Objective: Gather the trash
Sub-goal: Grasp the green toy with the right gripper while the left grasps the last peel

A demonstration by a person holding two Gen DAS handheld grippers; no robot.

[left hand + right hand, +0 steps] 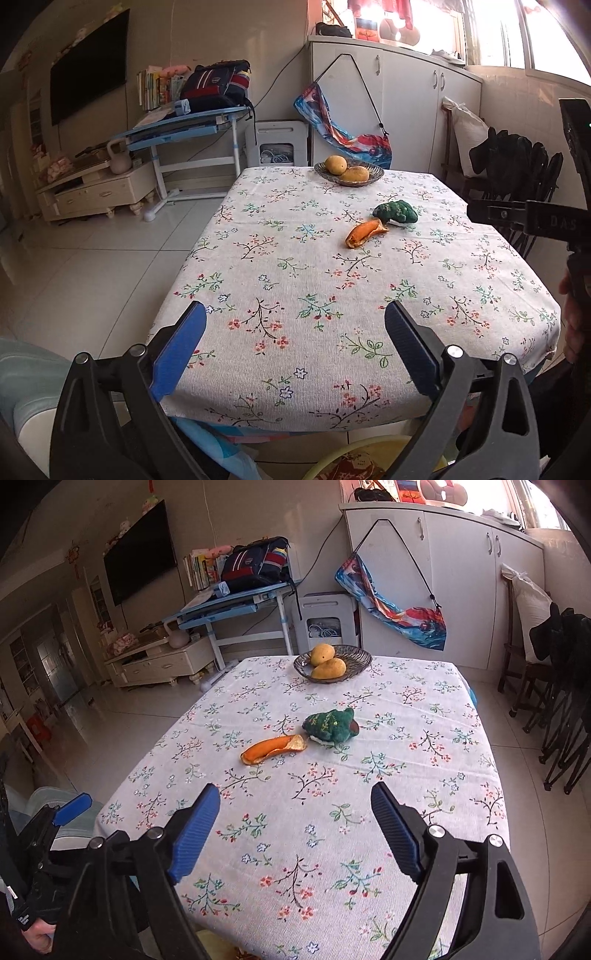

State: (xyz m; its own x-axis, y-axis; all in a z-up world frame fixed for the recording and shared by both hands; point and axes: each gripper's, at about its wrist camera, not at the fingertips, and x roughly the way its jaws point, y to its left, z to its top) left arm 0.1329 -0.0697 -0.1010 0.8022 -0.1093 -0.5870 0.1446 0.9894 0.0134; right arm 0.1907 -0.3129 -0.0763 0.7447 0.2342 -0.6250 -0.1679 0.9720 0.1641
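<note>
Orange peel (273, 749) beside green plush toy (330, 725)

A curled strip of orange peel (273, 750) lies on the floral tablecloth (332, 812) near the middle of the table, its bright orange skin facing up and pale pith showing at the frayed end. That end lies just beside a small green plush toy (330, 725), which rests on its side with gold lettering visible.
</note>
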